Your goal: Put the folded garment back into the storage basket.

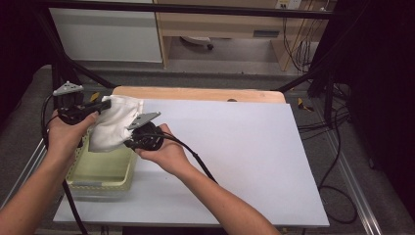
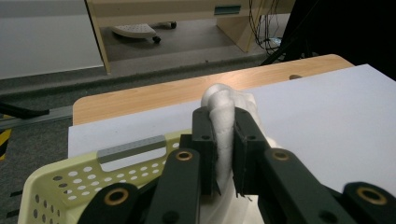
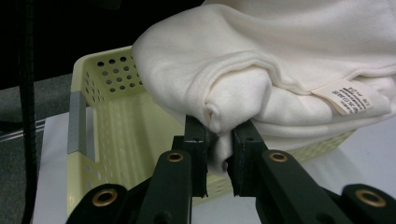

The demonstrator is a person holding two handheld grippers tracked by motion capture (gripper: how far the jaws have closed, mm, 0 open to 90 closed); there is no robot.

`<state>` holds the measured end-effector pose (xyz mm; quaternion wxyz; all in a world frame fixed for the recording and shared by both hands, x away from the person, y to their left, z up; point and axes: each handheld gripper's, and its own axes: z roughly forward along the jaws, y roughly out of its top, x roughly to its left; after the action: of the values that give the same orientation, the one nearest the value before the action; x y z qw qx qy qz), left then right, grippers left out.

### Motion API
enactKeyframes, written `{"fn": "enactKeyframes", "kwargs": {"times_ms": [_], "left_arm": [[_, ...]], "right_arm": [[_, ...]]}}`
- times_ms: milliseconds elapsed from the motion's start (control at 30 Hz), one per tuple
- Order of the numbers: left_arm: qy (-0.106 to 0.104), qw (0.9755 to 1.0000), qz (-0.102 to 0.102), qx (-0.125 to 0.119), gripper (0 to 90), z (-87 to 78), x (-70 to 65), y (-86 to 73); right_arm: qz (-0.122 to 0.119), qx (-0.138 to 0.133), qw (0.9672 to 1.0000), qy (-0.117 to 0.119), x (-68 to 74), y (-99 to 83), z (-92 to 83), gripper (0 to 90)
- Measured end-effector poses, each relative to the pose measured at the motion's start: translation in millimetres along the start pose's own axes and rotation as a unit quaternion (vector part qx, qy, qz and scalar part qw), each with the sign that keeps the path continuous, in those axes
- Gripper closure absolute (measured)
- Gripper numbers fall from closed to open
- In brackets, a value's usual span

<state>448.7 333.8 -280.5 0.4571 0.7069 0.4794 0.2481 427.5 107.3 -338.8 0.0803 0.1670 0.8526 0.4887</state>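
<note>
Holding a folded white cloth (image 1: 115,125) aloft between them, the left gripper (image 1: 103,105) and right gripper (image 1: 133,142) each pinch a bunched edge, above the pale yellow basket (image 1: 100,172) at the worktop's (image 1: 235,147) left edge. The step looks like lifting it clear or lowering it in; next calls for moving both together, keeping the folds intact.

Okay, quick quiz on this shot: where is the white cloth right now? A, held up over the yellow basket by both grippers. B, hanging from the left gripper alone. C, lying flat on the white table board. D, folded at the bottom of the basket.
A: the white cloth hangs above the yellow basket, with the left gripper and the right gripper each clamped on a bunched fold of it.
</note>
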Motion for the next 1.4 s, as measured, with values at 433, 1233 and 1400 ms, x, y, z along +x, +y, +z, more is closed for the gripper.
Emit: {"fn": "enactKeyframes", "kwargs": {"times_ms": [433,1233,1400], "left_arm": [[0.006,1.0000,-0.005,0.005,81.2,-1.0,8.6,-4.6],[0.013,0.9998,-0.010,0.015,81.1,-0.4,17.3,-13.6],[0.014,0.9997,-0.010,0.017,81.1,-0.2,18.6,-14.6]], "right_arm": [[-0.002,-0.001,1.0000,0.002,3.0,-0.5,9.5,79.4],[-0.002,0.003,1.0000,0.009,7.7,-4.6,22.5,79.3],[-0.004,0.004,0.9999,0.009,9.1,-5.0,23.9,79.3]]}}
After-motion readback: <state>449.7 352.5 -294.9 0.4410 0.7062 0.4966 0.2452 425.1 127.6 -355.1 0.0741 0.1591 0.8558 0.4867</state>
